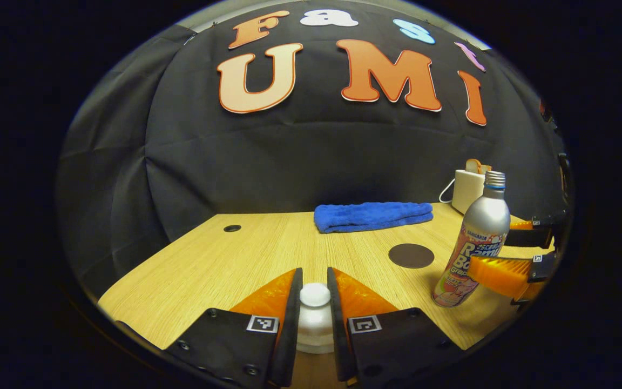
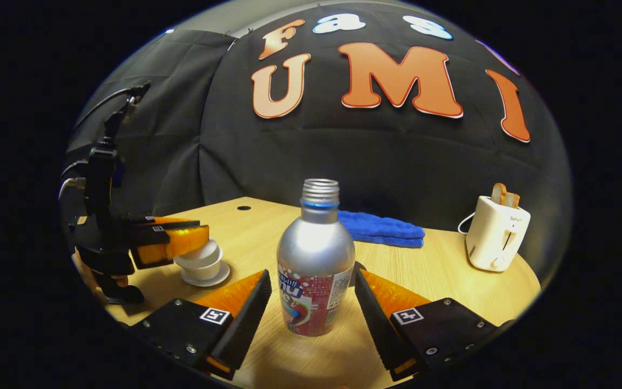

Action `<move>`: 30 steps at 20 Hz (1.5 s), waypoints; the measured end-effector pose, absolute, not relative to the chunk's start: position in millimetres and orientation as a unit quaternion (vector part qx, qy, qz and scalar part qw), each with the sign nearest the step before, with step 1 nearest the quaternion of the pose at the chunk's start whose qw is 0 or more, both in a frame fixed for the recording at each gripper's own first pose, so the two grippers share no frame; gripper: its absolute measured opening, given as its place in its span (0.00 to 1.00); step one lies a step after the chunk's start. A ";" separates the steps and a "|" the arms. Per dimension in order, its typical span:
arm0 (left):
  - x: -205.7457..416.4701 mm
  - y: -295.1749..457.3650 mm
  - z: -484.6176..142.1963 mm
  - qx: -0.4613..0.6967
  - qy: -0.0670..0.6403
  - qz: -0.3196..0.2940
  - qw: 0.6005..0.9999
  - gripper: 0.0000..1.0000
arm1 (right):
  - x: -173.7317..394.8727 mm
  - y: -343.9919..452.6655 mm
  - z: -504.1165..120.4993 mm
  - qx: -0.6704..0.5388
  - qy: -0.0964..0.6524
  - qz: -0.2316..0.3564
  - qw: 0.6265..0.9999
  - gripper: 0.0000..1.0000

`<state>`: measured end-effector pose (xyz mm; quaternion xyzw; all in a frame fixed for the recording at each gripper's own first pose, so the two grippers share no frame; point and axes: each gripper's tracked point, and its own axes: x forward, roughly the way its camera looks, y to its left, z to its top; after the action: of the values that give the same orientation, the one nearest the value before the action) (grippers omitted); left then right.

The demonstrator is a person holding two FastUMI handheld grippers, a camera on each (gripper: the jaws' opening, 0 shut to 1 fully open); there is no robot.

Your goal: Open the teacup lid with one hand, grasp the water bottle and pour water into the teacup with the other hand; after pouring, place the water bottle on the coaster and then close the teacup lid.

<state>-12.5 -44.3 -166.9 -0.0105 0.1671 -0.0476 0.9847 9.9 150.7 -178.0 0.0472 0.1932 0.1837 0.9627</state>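
Left tongs [image 1: 315, 302]: narrowed onto teacup lid [image 1: 315, 296] knob, lid still seated | Right tongs [image 2: 311, 302]: wide, water bottle [image 2: 315, 265] upright between them, ungripped | Coaster [image 1: 411, 255]: bare, beyond bottle on desk [image 1: 224, 265] | Progress: early; lifting, pouring, placing, closing outstanding.

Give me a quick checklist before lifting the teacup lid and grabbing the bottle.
1. Left gripper around the lid knob: ok, a finger on each side; whether they press on it, cannot tell.
2. Right gripper lined up on the water bottle: ok, the bottle stands between the open fingers, gaps on both sides.
3. Bottle upright and uncapped: ok.
4. Coaster free for the bottle: ok, nothing on it.
5. Teacup seated on its saucer: ok.
6. Water level in the bottle: cannot tell.
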 end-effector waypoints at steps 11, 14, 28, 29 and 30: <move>-18.7 16.1 -152.2 -0.005 0.144 0.005 0.990 0.33 | 23.8 155.9 -176.9 0.004 0.218 0.180 0.959 0.78; -20.9 31.8 -146.0 -0.002 0.138 0.018 0.990 0.33 | 31.2 150.9 -167.0 -0.051 0.205 0.169 0.963 0.78; -34.2 89.2 -127.5 -0.001 0.107 0.068 0.992 0.33 | 55.2 149.6 -132.8 -0.273 0.127 0.149 0.942 0.78; -34.3 91.4 -128.9 0.000 0.108 0.070 0.992 0.33 | 56.7 150.9 -131.7 -0.289 0.121 0.152 0.937 0.78; -34.8 93.5 -131.1 0.000 0.108 0.072 0.992 0.33 | 59.3 154.8 -130.2 -0.308 0.115 0.156 0.932 0.78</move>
<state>-34.8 93.5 -131.1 0.0000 0.1084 0.0718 0.9915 59.3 154.8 -130.2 -0.3077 0.1150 0.1557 0.9316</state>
